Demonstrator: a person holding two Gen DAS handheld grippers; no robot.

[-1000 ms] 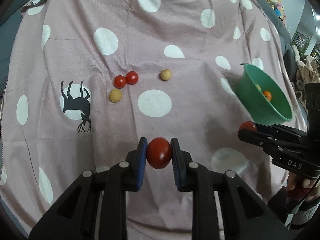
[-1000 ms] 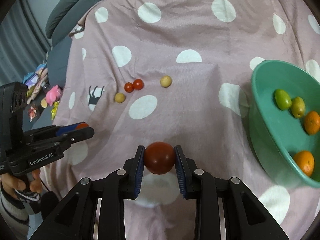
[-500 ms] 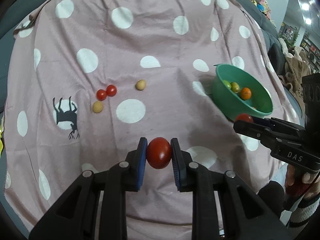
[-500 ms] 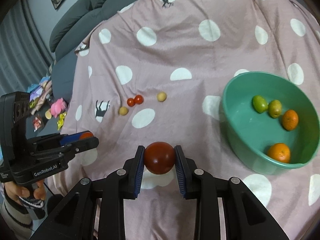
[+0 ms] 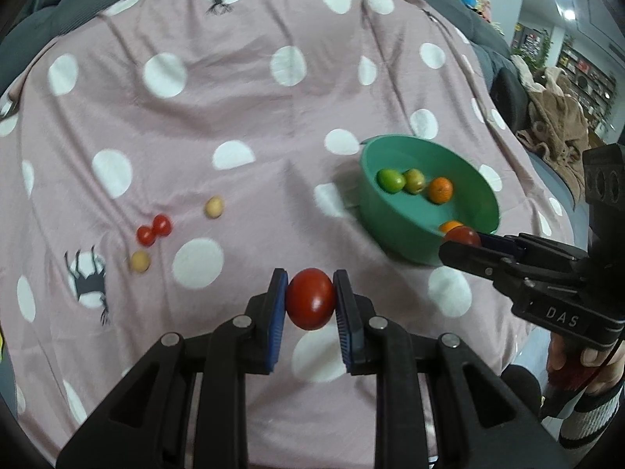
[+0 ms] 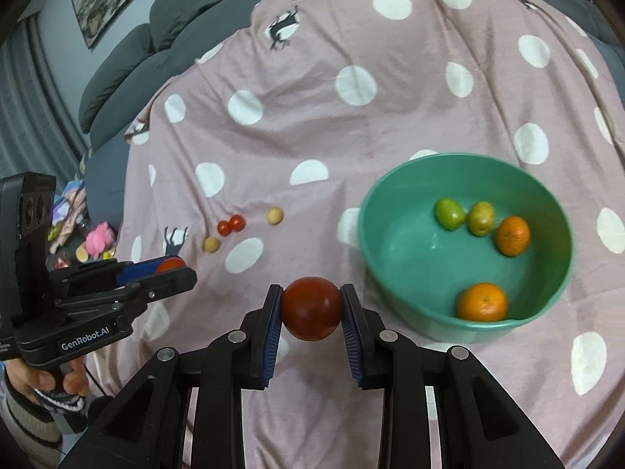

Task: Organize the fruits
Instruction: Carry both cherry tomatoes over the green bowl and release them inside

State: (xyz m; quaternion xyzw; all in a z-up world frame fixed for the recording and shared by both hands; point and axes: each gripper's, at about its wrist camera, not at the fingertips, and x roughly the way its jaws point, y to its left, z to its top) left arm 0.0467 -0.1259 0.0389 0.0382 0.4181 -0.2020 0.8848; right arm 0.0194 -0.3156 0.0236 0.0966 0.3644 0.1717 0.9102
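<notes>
My left gripper [image 5: 310, 299] is shut on a red tomato [image 5: 310, 299], held above the pink spotted cloth. My right gripper [image 6: 311, 308] is shut on a second red tomato [image 6: 311, 308], left of the green bowl [image 6: 394, 242]. The bowl also shows in the left wrist view [image 5: 394, 230] and holds two oranges [image 6: 482, 301] and two green fruits [image 6: 449, 213]. Two cherry tomatoes [image 5: 153, 229] and two small yellow fruits [image 5: 214, 206] lie on the cloth to the left. The right gripper [image 5: 463, 240] shows beside the bowl in the left wrist view.
The cloth [image 6: 351, 125] covers a raised surface with grey cushions [image 6: 129, 54] behind it. Toys [image 6: 99, 236] lie beyond the left edge. A chair with brown fabric [image 5: 554, 121] stands at the right.
Both grippers have risen and pulled back with their tomatoes, so the bowl and the loose fruits look smaller and the bowl's inside shows in both views.
</notes>
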